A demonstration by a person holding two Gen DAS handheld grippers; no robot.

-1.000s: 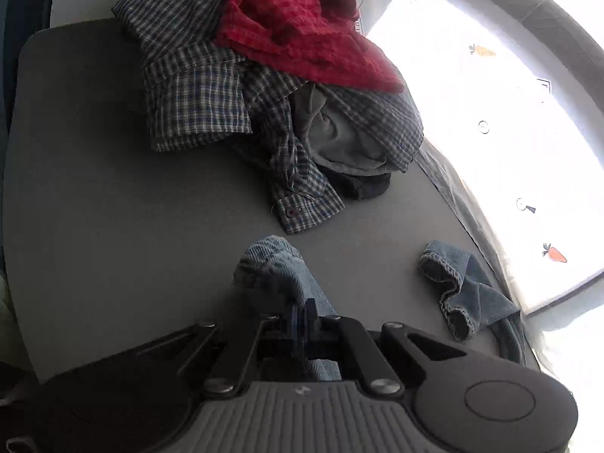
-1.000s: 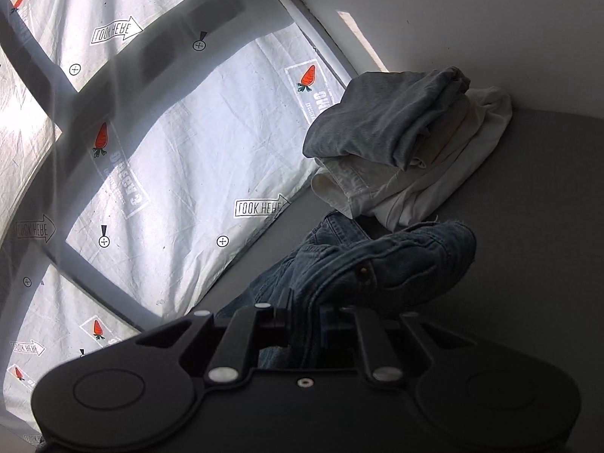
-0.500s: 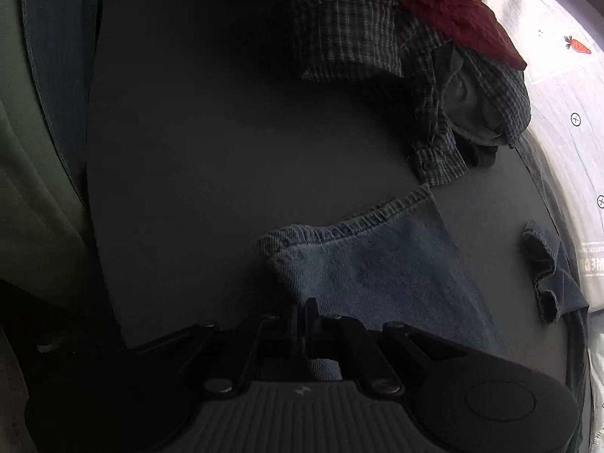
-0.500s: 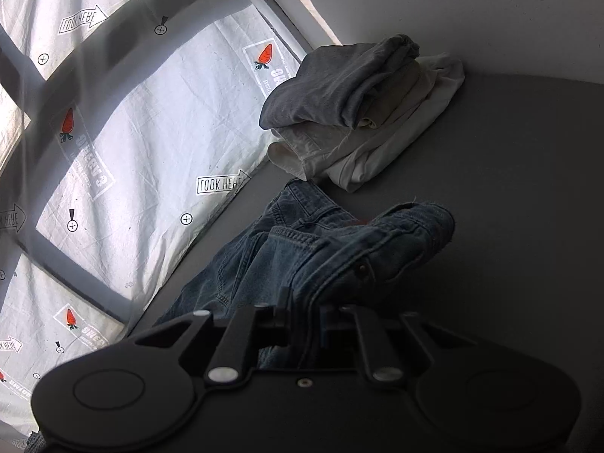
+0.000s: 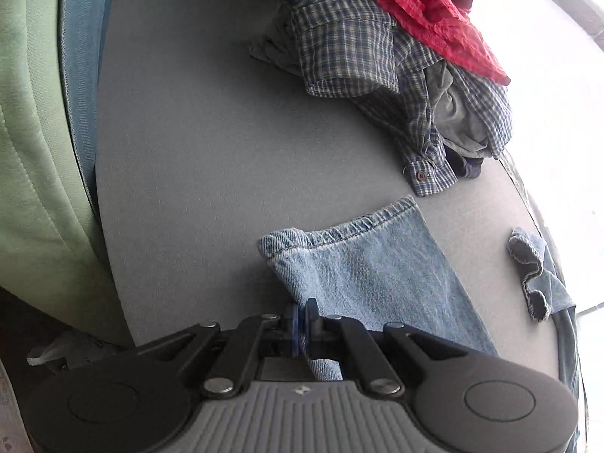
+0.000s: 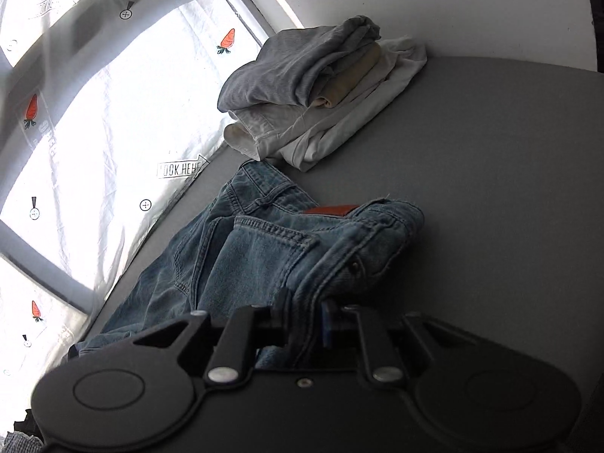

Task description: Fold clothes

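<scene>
A pair of light blue jeans lies on the grey table. In the left wrist view my left gripper (image 5: 301, 315) is shut on the side edge of one jeans leg (image 5: 377, 275), whose hem lies flat ahead. The other leg's hem (image 5: 528, 275) lies crumpled at the table's right edge. In the right wrist view my right gripper (image 6: 307, 321) is shut on the jeans waistband (image 6: 339, 260); the waist part with pockets and a red-brown patch (image 6: 328, 210) is bunched ahead of it.
An unfolded heap of plaid shirts (image 5: 362, 45) with a red garment (image 5: 434, 19) on top lies far right in the left view. A folded stack of grey and white clothes (image 6: 313, 87) sits by the wall. A printed white curtain (image 6: 94, 132) borders the table (image 5: 188, 132).
My left gripper pulled the jeans leg back and left, so it now lies spread flat instead of bunched. My right gripper drew the waistband back from the folded stack.
</scene>
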